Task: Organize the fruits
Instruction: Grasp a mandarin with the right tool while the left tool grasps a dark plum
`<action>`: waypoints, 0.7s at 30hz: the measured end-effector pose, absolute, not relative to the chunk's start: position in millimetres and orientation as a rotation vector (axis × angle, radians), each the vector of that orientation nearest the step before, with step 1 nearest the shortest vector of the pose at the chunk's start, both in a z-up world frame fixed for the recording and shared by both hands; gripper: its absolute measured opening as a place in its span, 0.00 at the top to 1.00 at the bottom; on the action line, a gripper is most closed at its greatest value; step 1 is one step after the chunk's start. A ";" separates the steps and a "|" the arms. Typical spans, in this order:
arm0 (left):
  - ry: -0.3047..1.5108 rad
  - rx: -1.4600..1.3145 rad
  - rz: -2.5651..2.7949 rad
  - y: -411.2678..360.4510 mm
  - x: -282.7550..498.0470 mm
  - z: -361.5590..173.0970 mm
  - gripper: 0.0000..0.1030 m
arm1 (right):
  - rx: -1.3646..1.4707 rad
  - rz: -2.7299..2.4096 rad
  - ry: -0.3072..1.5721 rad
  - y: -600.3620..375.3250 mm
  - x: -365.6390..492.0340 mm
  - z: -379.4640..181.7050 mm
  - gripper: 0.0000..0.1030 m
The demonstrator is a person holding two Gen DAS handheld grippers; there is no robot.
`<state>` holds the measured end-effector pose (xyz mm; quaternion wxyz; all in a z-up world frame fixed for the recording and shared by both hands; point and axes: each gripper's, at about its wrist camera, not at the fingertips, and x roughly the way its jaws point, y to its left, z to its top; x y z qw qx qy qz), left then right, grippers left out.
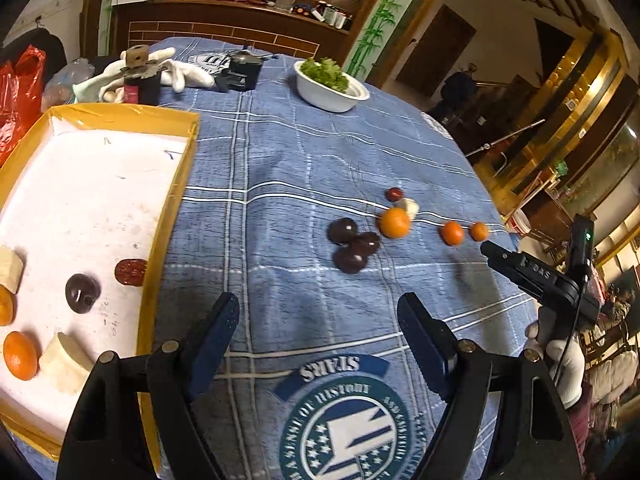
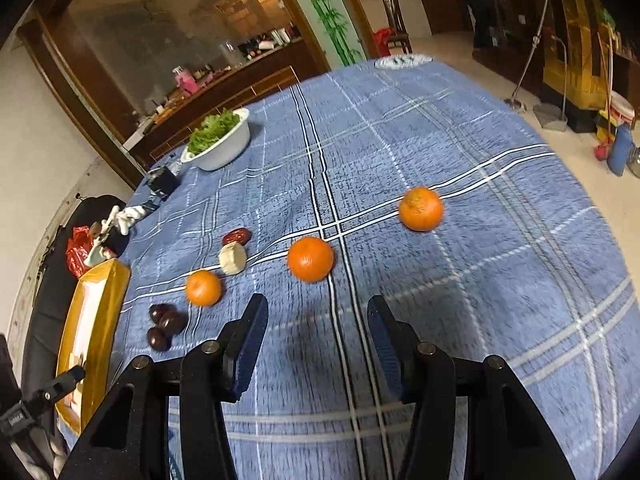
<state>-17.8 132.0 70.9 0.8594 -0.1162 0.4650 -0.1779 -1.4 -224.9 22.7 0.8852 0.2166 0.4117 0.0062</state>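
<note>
A yellow-rimmed white tray (image 1: 172, 216) on the left holds a dark plum (image 1: 82, 293), a red date (image 1: 130, 273), oranges (image 1: 20, 355) and banana pieces (image 1: 64, 362). Loose on the blue checked cloth lie three dark plums (image 1: 354, 244), an orange (image 1: 394, 222), a banana piece (image 2: 233, 258), a red date (image 2: 237, 236) and two more oranges (image 2: 310, 258) (image 2: 421, 208). My left gripper (image 1: 318, 304) hangs open over bare cloth, short of the plums. My right gripper (image 2: 317, 302) is open and empty, just short of the nearer orange.
A white bowl (image 1: 320, 98) of green leaves stands at the far side of the table. White gloves (image 1: 176, 72) and black devices lie far left, beside a red bag (image 1: 20, 92). The round table's edge curves down the right side.
</note>
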 end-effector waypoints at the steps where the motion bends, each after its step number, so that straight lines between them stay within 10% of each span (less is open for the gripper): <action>1: 0.979 -0.238 -0.375 131.3 -16.0 69.3 0.25 | 0.440 0.001 0.861 -223.7 6.0 18.5 0.46; 7: 0.992 -0.145 -0.412 108.2 -5.7 59.4 0.46 | 0.413 -0.015 0.871 -221.2 40.7 4.4 0.46; 21: 0.999 0.071 -0.422 43.1 37.2 26.1 0.50 | 0.286 0.069 0.862 -195.1 49.4 0.5 0.66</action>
